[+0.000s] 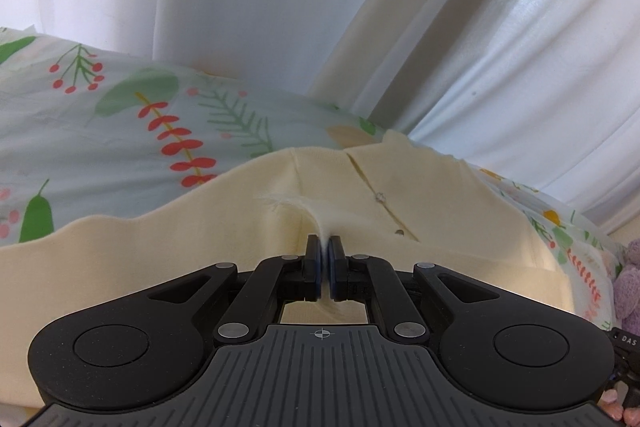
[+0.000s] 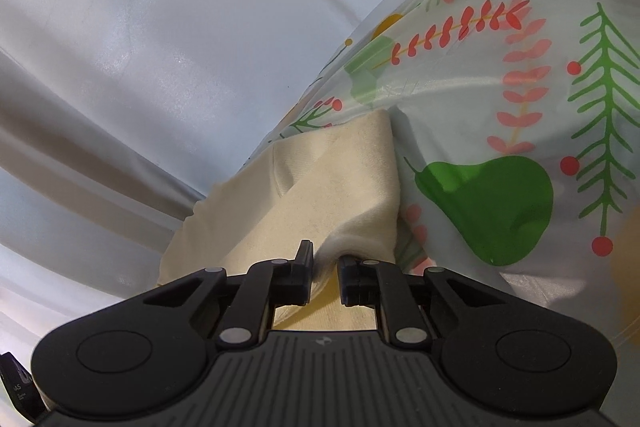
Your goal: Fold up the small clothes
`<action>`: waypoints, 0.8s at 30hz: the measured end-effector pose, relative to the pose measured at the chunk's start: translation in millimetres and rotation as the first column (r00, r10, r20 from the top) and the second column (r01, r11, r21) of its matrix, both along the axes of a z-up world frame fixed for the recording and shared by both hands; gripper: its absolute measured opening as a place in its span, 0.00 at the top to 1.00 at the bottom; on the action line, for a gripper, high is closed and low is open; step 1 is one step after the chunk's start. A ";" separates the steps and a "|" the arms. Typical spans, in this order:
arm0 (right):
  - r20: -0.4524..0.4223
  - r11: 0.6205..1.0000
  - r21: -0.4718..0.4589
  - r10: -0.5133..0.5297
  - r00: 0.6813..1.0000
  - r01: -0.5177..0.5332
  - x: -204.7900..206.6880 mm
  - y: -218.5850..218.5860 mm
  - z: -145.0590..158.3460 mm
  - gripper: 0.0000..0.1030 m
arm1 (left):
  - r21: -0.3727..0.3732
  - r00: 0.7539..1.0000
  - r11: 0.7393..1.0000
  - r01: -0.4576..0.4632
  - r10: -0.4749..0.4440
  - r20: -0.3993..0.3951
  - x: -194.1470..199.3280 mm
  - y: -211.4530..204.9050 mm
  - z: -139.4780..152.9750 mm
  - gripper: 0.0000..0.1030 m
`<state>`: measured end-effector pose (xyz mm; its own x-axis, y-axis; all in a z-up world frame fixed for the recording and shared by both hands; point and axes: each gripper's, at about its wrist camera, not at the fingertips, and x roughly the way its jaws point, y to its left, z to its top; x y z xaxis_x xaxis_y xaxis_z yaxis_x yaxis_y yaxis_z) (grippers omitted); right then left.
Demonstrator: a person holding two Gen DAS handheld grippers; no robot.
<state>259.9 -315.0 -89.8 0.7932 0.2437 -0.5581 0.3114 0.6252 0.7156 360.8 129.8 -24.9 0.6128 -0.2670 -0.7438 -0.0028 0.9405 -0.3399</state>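
- Left gripper (image 1: 324,255): jaws pinched together on a raised tuft of the cream cardigan (image 1: 240,227).
- Right gripper (image 2: 324,263): jaws part-open, a cardigan fold bulging between them; grip uncertain.
- Cardigan: spread on the floral sheet (image 1: 120,115).
- White curtain (image 1: 500,47): behind.

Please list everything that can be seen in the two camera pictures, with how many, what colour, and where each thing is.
garment: one, cream, buttons down the front, lying on the sheet, partly folded.
sheet: one, pale with red and green plant print, under the garment.
curtain: white, hanging behind the sheet.
plush toy: one, purple, at the right edge of the left wrist view.
left gripper: black, shut on a pinch of the garment.
right gripper: black, slightly apart, a fold of the garment between its jaws.
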 end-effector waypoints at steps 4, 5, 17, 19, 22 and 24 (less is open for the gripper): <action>0.009 0.999 -0.046 -0.027 1.000 0.027 0.7 -4.0 3.7 0.93 | 0.039 1.000 0.999 0.018 -0.017 -0.009 -0.9 -7.9 -9.6 0.95; -0.001 0.980 -0.199 -0.014 1.000 0.013 2.3 5.0 11.6 0.93 | 0.036 1.000 0.999 0.027 -0.026 -0.013 -0.7 -9.7 -11.9 0.95; -0.109 0.616 -0.765 0.167 0.980 -0.190 15.3 78.7 19.7 0.91 | 0.220 0.998 0.974 0.060 -0.063 0.006 -5.0 -36.8 -28.3 0.95; -0.085 0.683 -0.701 0.205 0.975 -0.205 6.9 67.8 29.0 0.69 | 0.220 0.998 0.974 0.056 -0.059 0.007 -7.4 -35.7 -24.4 0.95; 0.018 0.792 -0.572 0.274 0.961 -0.215 -16.1 49.6 42.0 0.43 | 0.218 0.998 0.976 0.032 -0.041 0.041 -13.5 -30.5 -14.2 0.95; 0.040 0.792 -0.569 0.293 0.955 -0.219 -28.5 46.7 50.8 0.43 | 0.252 0.998 0.968 -0.004 -0.013 0.066 -16.7 -28.5 -8.9 0.96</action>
